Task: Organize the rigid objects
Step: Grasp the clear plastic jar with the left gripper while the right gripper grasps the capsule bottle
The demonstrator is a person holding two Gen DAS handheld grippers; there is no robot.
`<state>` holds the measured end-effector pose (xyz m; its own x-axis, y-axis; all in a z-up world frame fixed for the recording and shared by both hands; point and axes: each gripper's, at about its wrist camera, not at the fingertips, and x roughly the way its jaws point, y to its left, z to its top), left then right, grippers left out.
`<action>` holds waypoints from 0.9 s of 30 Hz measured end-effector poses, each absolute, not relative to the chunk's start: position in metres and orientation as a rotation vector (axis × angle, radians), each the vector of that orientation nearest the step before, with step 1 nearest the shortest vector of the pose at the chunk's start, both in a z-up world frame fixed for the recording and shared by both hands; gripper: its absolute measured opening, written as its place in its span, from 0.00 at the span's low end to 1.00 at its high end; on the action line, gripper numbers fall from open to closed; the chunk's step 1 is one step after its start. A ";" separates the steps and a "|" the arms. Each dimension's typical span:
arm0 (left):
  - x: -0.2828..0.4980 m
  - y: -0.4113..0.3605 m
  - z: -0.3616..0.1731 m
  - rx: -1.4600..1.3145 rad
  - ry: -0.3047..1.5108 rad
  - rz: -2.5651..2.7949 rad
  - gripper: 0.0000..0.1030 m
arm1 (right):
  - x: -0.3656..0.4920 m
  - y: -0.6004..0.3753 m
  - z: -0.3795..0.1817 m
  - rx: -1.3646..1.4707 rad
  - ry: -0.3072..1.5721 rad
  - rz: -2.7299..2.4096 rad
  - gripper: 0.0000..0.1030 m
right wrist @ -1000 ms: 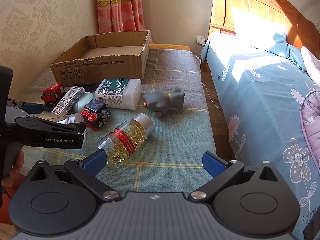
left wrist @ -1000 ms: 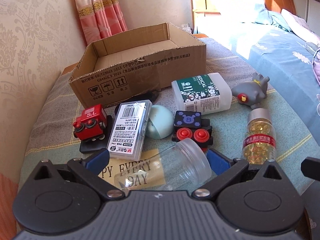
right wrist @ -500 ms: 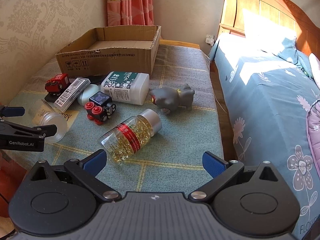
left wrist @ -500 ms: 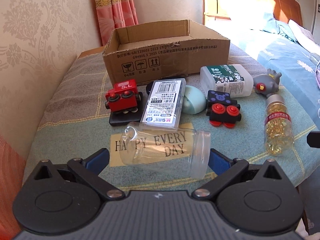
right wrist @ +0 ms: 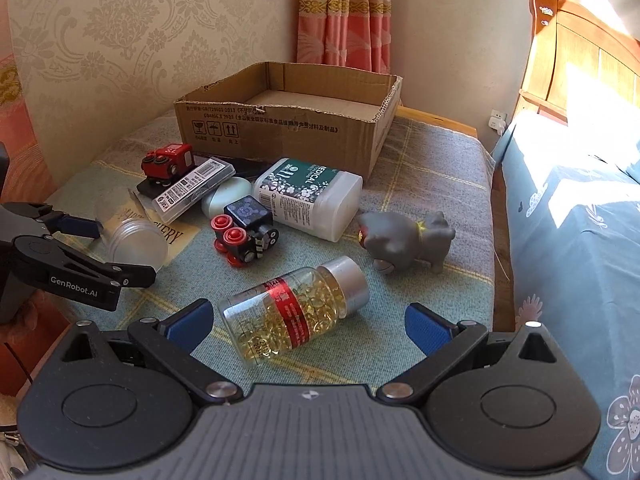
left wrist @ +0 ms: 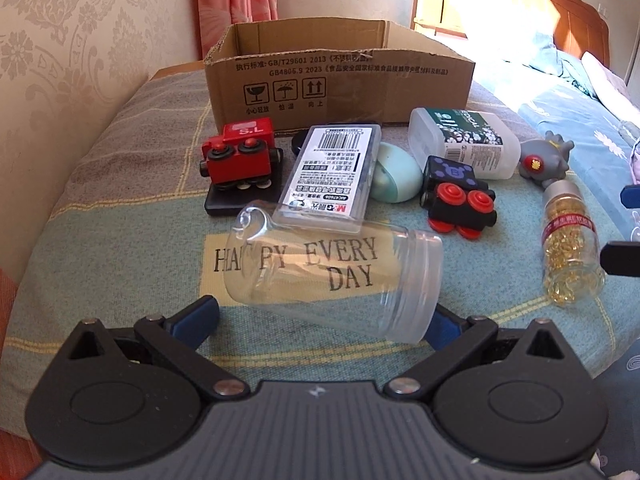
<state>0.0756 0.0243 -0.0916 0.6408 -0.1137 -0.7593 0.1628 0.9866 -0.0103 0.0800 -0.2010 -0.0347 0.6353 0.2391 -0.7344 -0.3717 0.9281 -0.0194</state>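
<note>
A clear empty jar (left wrist: 332, 276) lies on its side on the "HAPPY EVERY DAY" cloth, between the spread fingers of my open left gripper (left wrist: 322, 320). In the right wrist view the same jar (right wrist: 132, 236) sits in the left gripper (right wrist: 112, 250). My right gripper (right wrist: 308, 320) is open, with a capsule bottle (right wrist: 296, 312) lying just ahead between its fingers, untouched. An open cardboard box (left wrist: 340, 84) stands at the back. In front of it lie a red toy train (left wrist: 240, 156), a barcode case (left wrist: 336, 176) and a black toy with red buttons (left wrist: 456, 196).
A mint egg-shaped object (left wrist: 394, 180), a white medical bottle (left wrist: 464, 140) and a grey toy animal (left wrist: 544, 164) lie among the clutter. A wall runs along the left, and a bed (right wrist: 580, 220) lies to the right beyond the edge of the covered surface.
The left gripper has swung left and square to the clear jar, which now lies across its fingers. The right gripper has moved forward onto the capsule bottle. Both stayed open.
</note>
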 end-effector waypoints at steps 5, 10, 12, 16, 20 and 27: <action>0.070 0.026 -0.093 0.063 0.825 -0.169 1.00 | 0.111 -0.197 -0.040 -0.169 0.820 0.417 1.00; 0.066 0.027 -0.095 0.062 0.791 -0.174 1.00 | 0.125 -0.196 -0.045 -0.136 0.868 0.458 1.00; 0.066 0.028 -0.095 0.064 0.786 -0.179 1.00 | 0.123 -0.196 -0.046 -0.126 0.890 0.473 1.00; 0.067 0.029 -0.095 0.069 0.782 -0.191 1.00 | 0.108 -0.194 -0.046 -0.126 0.913 0.481 1.00; 0.068 0.029 -0.095 0.074 0.782 -0.204 1.00 | 0.091 -0.189 -0.045 -0.126 0.937 0.483 1.00; 0.073 0.028 -0.091 0.118 0.783 -0.222 1.00 | 0.083 -0.172 -0.046 -0.175 0.935 0.402 1.00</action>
<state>0.0729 0.0282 -0.0908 0.6870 -0.1544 -0.7101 0.2421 0.9700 0.0233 0.0835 -0.1721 -0.0463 0.5267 0.2600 -0.8093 -0.4093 0.9120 0.0266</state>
